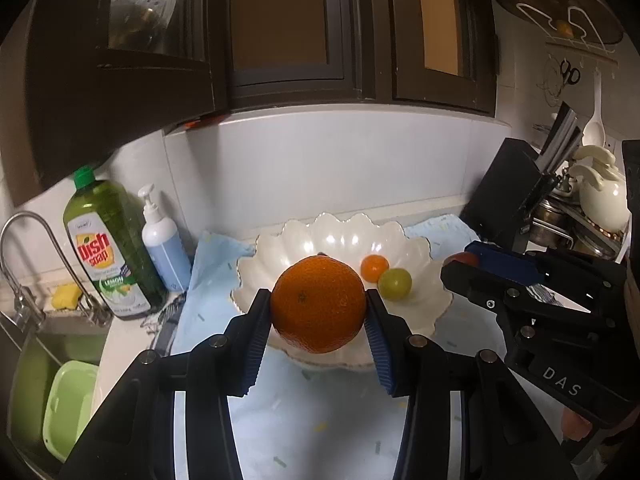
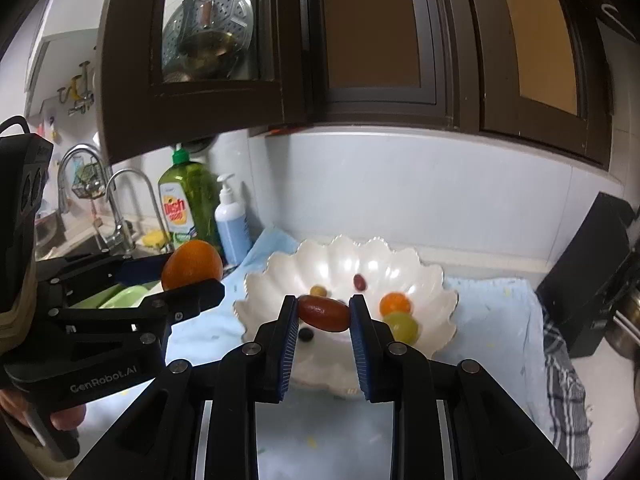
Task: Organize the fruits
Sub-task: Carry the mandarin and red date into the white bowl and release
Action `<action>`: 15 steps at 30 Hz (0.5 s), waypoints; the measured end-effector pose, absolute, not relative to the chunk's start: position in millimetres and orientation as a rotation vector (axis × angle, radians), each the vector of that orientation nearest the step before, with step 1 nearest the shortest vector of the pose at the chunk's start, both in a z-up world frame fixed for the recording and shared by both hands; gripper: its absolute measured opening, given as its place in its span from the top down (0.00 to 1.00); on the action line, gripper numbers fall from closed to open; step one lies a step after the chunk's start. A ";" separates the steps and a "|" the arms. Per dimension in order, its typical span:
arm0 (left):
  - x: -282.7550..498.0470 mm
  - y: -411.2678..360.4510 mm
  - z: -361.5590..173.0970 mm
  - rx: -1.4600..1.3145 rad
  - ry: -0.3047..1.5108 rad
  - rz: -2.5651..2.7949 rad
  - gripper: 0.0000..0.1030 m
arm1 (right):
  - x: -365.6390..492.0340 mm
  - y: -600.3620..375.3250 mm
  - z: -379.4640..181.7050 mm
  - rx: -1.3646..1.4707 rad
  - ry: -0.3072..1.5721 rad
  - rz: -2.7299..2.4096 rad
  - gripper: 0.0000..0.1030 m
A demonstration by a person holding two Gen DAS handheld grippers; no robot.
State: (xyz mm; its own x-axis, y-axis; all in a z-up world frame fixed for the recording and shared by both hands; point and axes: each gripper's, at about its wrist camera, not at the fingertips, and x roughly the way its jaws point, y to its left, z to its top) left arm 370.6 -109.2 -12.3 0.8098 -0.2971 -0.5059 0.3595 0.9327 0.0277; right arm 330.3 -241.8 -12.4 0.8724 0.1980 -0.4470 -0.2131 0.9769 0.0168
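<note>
My left gripper (image 1: 318,312) is shut on a large orange (image 1: 319,304) and holds it above the near rim of a white scalloped bowl (image 1: 280,252). The orange also shows in the right wrist view (image 2: 192,264). My right gripper (image 2: 324,314) is shut on an oblong red fruit (image 2: 323,313) over the bowl (image 2: 272,280). In the bowl lie a small orange fruit (image 2: 395,303), a green fruit (image 2: 402,326), a small yellow-green fruit (image 2: 318,291), a dark red one (image 2: 360,282) and a dark one (image 2: 306,335).
The bowl stands on a light blue cloth (image 2: 496,320). A green dish soap bottle (image 1: 106,248) and a pump bottle (image 1: 164,244) stand to the left by the sink tap (image 1: 24,240). A black knife block (image 1: 508,196) stands at the right. Dark cabinets (image 1: 280,40) hang overhead.
</note>
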 end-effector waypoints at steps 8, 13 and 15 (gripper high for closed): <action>398.8 -114.5 -5.0 0.128 0.504 -0.335 0.56 | 364.4 -242.4 -10.2 -0.048 0.467 0.203 0.74; 418.2 -120.8 -3.9 0.144 0.505 -0.324 0.56 | 388.6 -247.8 -13.2 -0.050 0.487 0.196 0.74; 426.7 -124.3 -4.2 0.151 0.509 -0.326 0.56 | 398.9 -249.5 -14.4 -0.058 0.497 0.187 0.74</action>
State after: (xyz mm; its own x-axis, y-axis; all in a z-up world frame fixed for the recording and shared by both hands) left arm 426.7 -124.3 -4.2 0.8230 -0.2680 -0.5008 0.3426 0.9375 0.0613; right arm 398.9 -249.5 -14.4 0.8624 0.1638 -0.4790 -0.1921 0.9813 -0.0102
